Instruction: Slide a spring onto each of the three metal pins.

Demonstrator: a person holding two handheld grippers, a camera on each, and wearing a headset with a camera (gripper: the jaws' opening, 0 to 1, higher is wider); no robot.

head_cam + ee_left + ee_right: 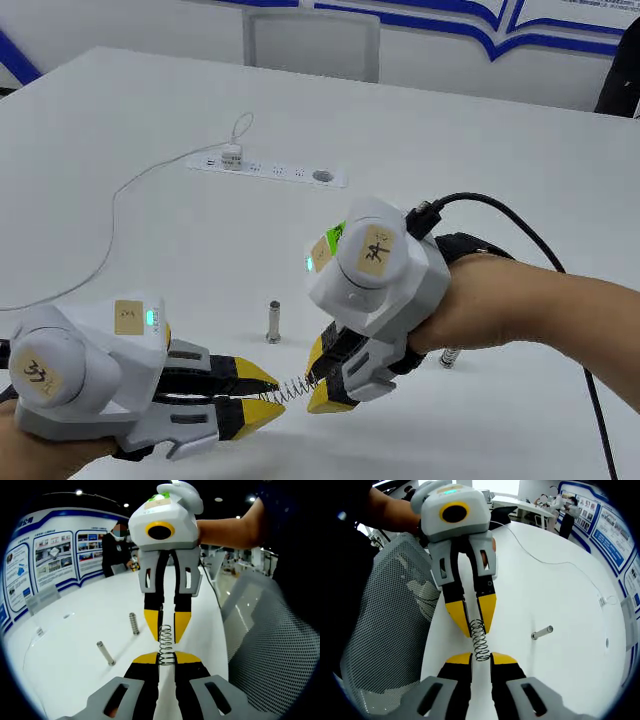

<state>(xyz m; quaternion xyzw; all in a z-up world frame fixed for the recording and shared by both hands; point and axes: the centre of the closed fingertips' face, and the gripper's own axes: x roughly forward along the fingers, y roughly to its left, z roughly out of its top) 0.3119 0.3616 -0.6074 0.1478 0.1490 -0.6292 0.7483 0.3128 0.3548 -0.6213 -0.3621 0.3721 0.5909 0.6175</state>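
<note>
A small steel spring (pixel 292 388) hangs stretched between my two grippers just above the white table (pixel 150 110). My left gripper (pixel 272 392) comes in from the bottom left, shut on one end of it. The right gripper (pixel 320 380) points down from the centre, shut on the other end. The left gripper view has my own tips (pixel 161 658) pinching the spring (pixel 165 639), with the right gripper (pixel 167 625) above. A bare upright pin (pixel 273 322) stands just behind the spring. Another pin (pixel 450 356), wearing a spring, peeks out by my right hand.
A white power strip (pixel 268 170) with a plug and a long cable lies mid-table. A black cable (pixel 540 250) trails from the right gripper. A grey chair (pixel 310 40) stands at the far edge, and a mesh chair (pixel 390 605) sits beside the table.
</note>
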